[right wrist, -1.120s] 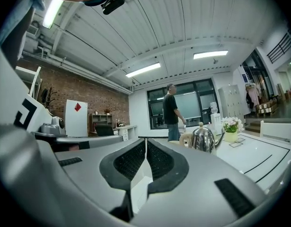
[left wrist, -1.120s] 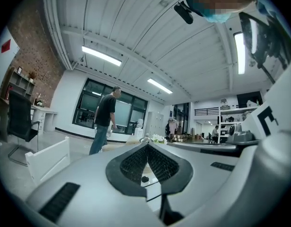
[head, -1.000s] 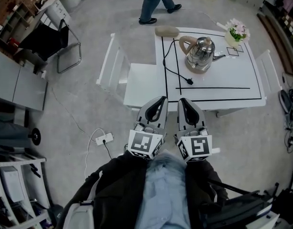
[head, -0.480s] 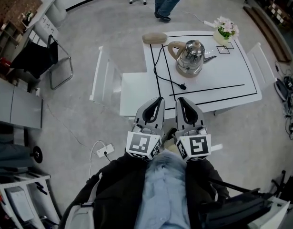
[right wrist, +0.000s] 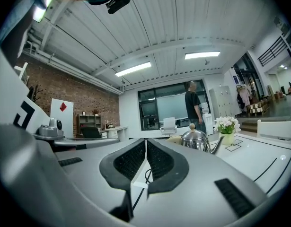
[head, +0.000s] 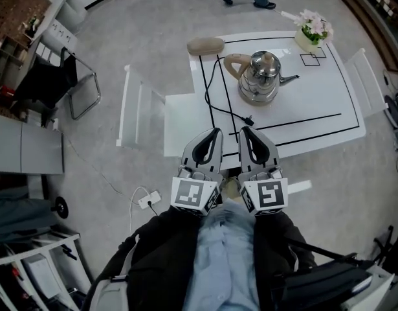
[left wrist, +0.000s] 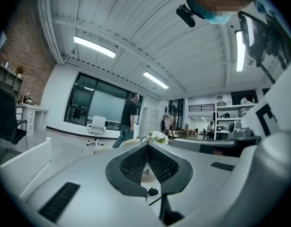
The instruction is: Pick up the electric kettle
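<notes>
Low in the centre of the head view, the left gripper point(head: 215, 133) and right gripper point(head: 246, 131) sit side by side, close together, pointing up-frame at the near edge of the white bench point(head: 315, 102). Each has its jaws together with nothing between them.

The electric kettle point(head: 260, 76) stands on the bench, above and slightly right of the grippers, well apart from them. Only the head view shows its cord point(head: 215, 89) running to a loose plug point(head: 249, 120). The right gripper view shows the kettle side-on, spout towards the flowers point(right wrist: 228, 125). The left gripper's own jaws hide most of it.
</notes>
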`<state>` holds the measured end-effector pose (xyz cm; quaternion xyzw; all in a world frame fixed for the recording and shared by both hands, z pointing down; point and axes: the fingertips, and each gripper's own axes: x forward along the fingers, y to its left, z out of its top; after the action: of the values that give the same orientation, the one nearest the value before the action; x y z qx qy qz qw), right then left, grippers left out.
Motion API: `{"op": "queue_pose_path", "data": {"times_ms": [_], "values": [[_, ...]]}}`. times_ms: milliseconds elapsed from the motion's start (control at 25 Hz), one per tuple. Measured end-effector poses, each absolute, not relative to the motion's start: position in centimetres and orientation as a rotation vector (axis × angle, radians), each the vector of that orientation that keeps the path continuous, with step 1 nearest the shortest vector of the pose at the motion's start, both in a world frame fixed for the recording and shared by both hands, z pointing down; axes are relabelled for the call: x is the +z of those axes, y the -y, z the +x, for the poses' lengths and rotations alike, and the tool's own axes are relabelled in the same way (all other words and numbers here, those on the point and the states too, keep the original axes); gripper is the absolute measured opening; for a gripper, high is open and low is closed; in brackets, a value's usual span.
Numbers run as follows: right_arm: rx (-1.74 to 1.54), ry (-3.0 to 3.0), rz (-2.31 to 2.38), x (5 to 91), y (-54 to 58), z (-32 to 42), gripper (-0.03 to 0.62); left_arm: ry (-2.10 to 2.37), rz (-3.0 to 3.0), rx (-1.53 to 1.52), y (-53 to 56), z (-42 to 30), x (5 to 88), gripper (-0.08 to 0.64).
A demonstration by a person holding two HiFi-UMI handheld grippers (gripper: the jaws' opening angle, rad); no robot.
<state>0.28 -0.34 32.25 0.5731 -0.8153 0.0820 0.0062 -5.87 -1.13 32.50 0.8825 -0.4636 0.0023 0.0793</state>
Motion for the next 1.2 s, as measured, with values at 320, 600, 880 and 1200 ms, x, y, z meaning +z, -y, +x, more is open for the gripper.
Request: {"op": "queue_pose_path", "data": {"times_ms": [320,600,880,1200], "values": [[0.341,2.586,1.738,34.3,6.2,2.0,0.018,1.427,2.591,0.119,6.8,-4.2,34.6,0.009],[0.315,2.669,1.673,33.0,11.2,3.2,0.018,1.496,2.595,0.102,10.8,-2.6,32.5,0.009],[0.328,2.678,1.661,32.5,13.7,2.6,0.018,1.536,2.576,0.098,13.3,-3.4,32.1,0.009],[0.369,2.577,1.743,34.1,15.9,1.2,0.018,1.429,2.604,0.093,15.8,-4.6,33.3,0.008]]}}
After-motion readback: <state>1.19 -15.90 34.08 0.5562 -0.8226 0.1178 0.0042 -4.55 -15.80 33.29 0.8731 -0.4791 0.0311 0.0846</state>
